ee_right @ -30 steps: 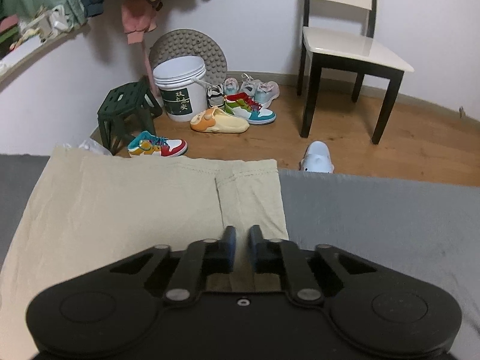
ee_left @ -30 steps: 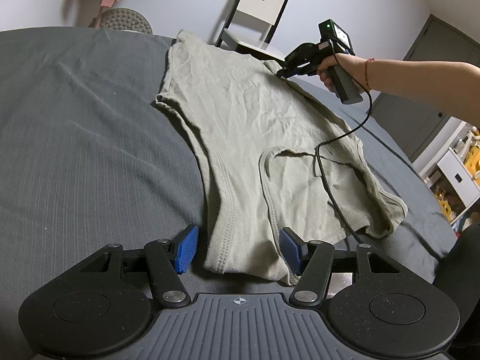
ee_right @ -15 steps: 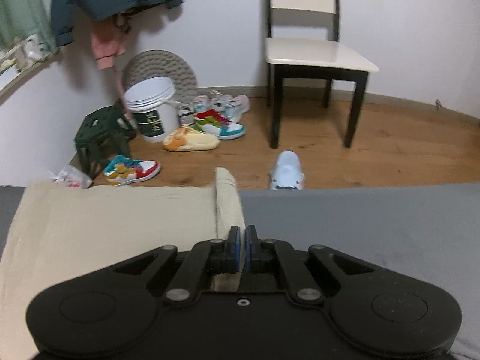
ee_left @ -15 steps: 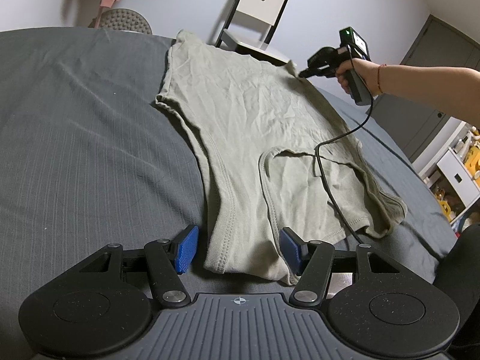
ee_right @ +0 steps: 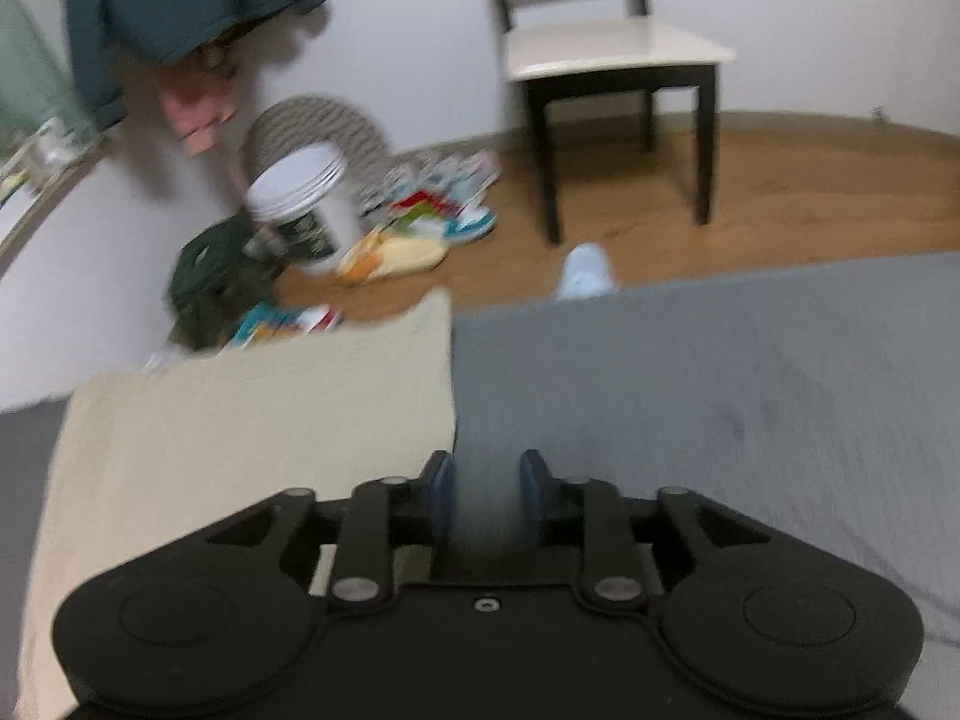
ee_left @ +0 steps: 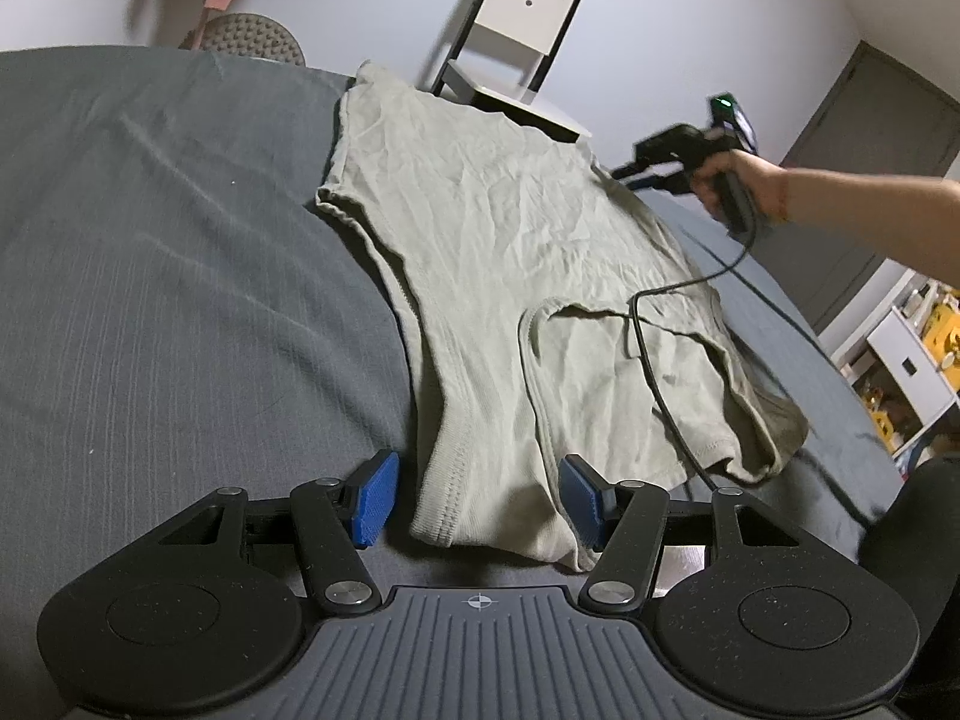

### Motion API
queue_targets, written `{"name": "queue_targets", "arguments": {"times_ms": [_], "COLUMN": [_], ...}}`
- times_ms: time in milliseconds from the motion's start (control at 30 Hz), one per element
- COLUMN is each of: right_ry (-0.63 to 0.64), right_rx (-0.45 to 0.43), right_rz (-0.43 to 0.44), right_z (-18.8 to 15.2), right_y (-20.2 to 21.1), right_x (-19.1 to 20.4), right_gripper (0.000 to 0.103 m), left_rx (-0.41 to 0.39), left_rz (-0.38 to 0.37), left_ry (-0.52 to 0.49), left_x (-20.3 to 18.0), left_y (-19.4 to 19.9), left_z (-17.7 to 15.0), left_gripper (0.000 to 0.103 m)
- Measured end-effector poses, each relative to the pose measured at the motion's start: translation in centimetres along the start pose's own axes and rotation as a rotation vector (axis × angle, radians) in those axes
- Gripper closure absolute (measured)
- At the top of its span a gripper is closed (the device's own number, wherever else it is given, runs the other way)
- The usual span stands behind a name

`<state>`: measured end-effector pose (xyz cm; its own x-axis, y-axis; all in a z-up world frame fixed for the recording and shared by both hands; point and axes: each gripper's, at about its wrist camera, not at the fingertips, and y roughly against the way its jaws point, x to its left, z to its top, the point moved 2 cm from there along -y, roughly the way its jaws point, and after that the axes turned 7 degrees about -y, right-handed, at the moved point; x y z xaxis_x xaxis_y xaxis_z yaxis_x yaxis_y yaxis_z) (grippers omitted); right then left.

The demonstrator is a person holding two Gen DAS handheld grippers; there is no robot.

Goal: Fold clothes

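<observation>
Your shirt — an olive-grey tee — lies flat on the grey bed, one side already turned in over the body. Its long axis runs from the shoulder end just in front of your left gripper straight away to the hem at the bed's far edge, by the chair.

Left gripper: jaws spread wide, nothing in them. The near shoulder corner of the shirt sits right between the blue pads, cloth lying just ahead of the claw and not pinched yet.

Right gripper: jaws parted, empty. It's beside the shirt's far-right hem corner, off the cloth edge, over bare bed sheet; the shirt lies to its left in the right wrist view. That view is motion-blurred, so whether a pad touches the cloth edge can't be told. Its cable trails across the shirt's neck area.

Judgement: the next grab turns on the near shoulder corner — your left gripper is the nearer one and already straddles it, so closing there looks like the move. The right gripper is well apart from that end, nearer the hem. The cable draped on the cloth could snag a fold.
</observation>
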<state>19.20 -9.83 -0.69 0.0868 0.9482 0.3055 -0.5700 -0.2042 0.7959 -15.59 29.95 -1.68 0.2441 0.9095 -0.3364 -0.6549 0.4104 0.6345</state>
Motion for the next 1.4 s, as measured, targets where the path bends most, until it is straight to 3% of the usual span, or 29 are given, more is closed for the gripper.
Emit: {"name": "queue_targets", "arguments": {"times_ms": [100,233,333,467,600,733,833,967,1000,1100,1133,1233,1300,1400], "right_ry": [0.03,-0.024,-0.05,-0.199,-0.245,-0.192,-0.136,-0.146,-0.149,-0.166,-0.121,0.065,0.163,0.275], "right_rx": [0.074,0.18,0.187,0.185,0.2,0.185,0.131,0.13,0.138,0.134,0.109,0.03,0.005,-0.007], "right_rz": [0.059,0.186,0.214,0.324,0.376,0.319,0.236,0.14,0.126,0.057,0.005,-0.127,-0.082,0.041], "right_z": [-2.3,-6.6,-9.3,-11.1,-12.6,-13.1,-13.4,-14.1,-13.9,-12.8,-12.4,-11.4,-10.9,-10.2], "right_y": [2.8,6.1,7.7,8.5,8.3,8.5,9.9,10.0,9.9,10.8,11.5,13.5,14.4,15.3], "right_x": [-1.1,-3.5,-4.9,-6.8,-6.7,-5.6,-5.0,-4.9,-4.6,-3.1,-1.9,2.8,7.3,15.1], "right_gripper": [0.078,0.078,0.078,0.078,0.08,0.096,0.097,0.096,0.09,0.054,0.05,0.049,0.049,0.036], "left_rx": [0.001,0.001,0.002,0.002,-0.003,-0.007,-0.004,0.007,0.01,0.023,0.027,0.027,0.024,0.027], "left_rz": [-0.006,-0.003,0.009,0.022,0.027,0.029,0.034,0.044,0.047,0.061,0.065,0.055,0.053,0.046], "left_ry": [0.015,0.023,0.013,0.006,0.015,0.02,0.017,0.004,0.002,0.017,0.027,0.065,0.076,0.079], "left_x": [0.1,0.1,-0.2,-0.4,-0.4,-0.4,-0.6,-0.7,-0.8,-0.9,-0.9,-0.8,-0.6,-0.5], "left_y": [0.0,0.0,0.0,0.0,0.0,-0.1,0.1,0.1,0.1,0.1,0.2,0.3,0.1,0.1], "left_z": [0.0,0.0,0.0,0.0,0.0,0.0,0.0,0.0,0.0,0.2,0.3,0.3,0.3,0.3], "left_gripper": [0.043,0.043,0.043,0.043,0.043,0.043,0.043,0.043,0.043,0.043,0.043,0.044,0.044,0.044]}}
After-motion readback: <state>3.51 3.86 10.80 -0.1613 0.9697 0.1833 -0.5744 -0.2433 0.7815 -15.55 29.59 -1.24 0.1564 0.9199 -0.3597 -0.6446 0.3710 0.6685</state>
